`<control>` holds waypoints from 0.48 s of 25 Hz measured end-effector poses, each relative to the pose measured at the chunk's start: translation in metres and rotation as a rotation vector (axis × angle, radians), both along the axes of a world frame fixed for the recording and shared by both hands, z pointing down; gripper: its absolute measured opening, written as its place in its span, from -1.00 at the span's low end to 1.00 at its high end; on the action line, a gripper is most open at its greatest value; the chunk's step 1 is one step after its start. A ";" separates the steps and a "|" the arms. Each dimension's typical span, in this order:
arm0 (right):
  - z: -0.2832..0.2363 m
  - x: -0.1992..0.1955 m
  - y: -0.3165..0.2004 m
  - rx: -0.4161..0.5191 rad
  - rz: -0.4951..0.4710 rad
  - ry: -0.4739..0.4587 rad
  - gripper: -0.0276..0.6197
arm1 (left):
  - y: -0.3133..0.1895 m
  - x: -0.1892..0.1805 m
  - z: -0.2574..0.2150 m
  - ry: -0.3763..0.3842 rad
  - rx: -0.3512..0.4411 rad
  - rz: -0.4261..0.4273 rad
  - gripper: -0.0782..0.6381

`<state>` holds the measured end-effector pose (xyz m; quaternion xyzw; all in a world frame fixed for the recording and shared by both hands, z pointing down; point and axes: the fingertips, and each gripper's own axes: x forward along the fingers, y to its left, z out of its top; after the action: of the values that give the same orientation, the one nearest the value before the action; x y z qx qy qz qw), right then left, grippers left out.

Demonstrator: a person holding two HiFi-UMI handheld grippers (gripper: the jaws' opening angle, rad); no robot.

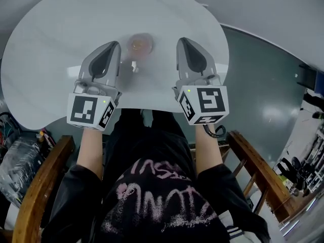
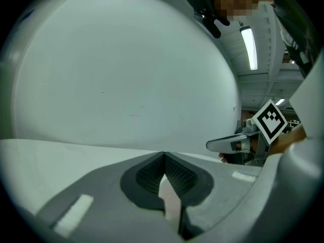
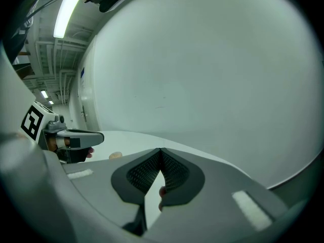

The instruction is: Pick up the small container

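At upper center, the small container [image 1: 140, 44] is sitting between the left gripper [image 1: 114, 47] and right gripper [image 1: 183, 42], both pointing up-frame, fingers closed on nothing.

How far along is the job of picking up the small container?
Nothing looks done: the small container sits on the table. Nothing is in hand: the left hand-held gripper and right hand-held gripper flank it, both shut and empty. Left to do: open one, reach, grip, lift.
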<state>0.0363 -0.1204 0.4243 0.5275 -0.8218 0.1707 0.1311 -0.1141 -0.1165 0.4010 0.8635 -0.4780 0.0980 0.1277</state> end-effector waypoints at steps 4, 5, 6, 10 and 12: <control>0.008 -0.001 0.003 -0.016 -0.003 -0.002 -0.89 | -0.001 0.001 0.007 0.003 -0.015 -0.003 -0.78; 0.011 -0.001 0.003 -0.021 -0.002 -0.003 -0.89 | -0.001 0.002 0.010 0.000 -0.016 0.001 -0.78; 0.014 0.000 0.004 -0.026 -0.001 -0.005 -0.89 | -0.001 0.002 0.012 -0.002 -0.018 0.004 -0.78; 0.022 -0.001 0.006 -0.037 0.001 -0.010 -0.89 | 0.000 0.002 0.021 0.003 -0.029 0.008 -0.78; 0.024 0.000 0.006 -0.040 0.001 -0.013 -0.89 | 0.000 0.004 0.023 0.002 -0.030 0.015 -0.78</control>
<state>0.0361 -0.1144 0.4484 0.5241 -0.8188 0.1903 0.1362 -0.1104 -0.1163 0.4243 0.8652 -0.4698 0.1051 0.1403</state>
